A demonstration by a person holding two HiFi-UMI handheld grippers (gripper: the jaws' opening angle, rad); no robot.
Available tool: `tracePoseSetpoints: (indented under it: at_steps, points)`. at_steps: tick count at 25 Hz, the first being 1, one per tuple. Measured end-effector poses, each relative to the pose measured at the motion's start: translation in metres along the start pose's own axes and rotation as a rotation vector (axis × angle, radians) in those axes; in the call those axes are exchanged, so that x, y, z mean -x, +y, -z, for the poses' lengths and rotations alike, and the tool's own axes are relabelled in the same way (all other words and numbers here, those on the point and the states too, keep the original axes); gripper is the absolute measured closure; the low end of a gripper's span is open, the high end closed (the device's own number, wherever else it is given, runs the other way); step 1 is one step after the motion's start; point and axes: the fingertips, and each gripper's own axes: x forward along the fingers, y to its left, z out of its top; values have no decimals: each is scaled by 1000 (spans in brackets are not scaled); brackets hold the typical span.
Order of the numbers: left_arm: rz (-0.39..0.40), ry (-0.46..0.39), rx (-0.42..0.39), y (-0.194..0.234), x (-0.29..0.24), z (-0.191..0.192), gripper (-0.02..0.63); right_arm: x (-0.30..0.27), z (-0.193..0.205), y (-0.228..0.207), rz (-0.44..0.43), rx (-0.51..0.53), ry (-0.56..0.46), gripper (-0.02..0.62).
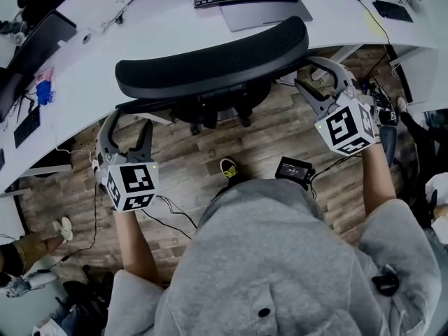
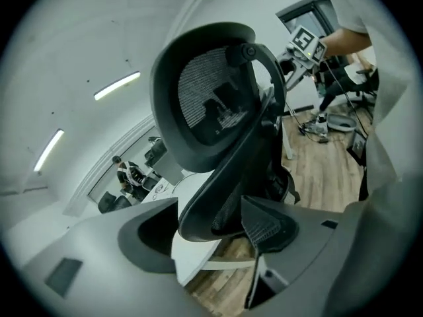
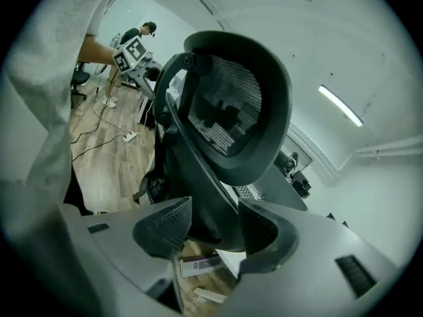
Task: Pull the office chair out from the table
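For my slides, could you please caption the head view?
Left hand-held gripper and right hand-held gripper, both open, flank the office chair tucked at the table.

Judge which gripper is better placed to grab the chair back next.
Right, narrowly. Both are open, but the right gripper reaches beside the end of the chair back, while the left gripper sits farther below it, over the floor.

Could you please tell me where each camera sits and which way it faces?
Head view: on the person's head, looking down on the office chair and table; grey sweatshirt, forearms, left gripper, right gripper show.
Left gripper view: on that gripper, along its open jaws at the chair's backrest; sweatshirt at right.
Right gripper view: likewise, from the chair's other side; sweatshirt at left.
Shared: each gripper view shows the other gripper beyond the chair.
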Motion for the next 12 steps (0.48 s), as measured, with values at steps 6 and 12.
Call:
tracePoseSetpoints:
  at_steps: [6, 12]
  points:
    - [67, 133, -223, 7, -34, 12, 313, -31, 7, -7, -27, 146, 71, 374]
    - [100, 185, -328, -2, -64, 14, 308, -65, 16, 1, -85, 321, 147, 368]
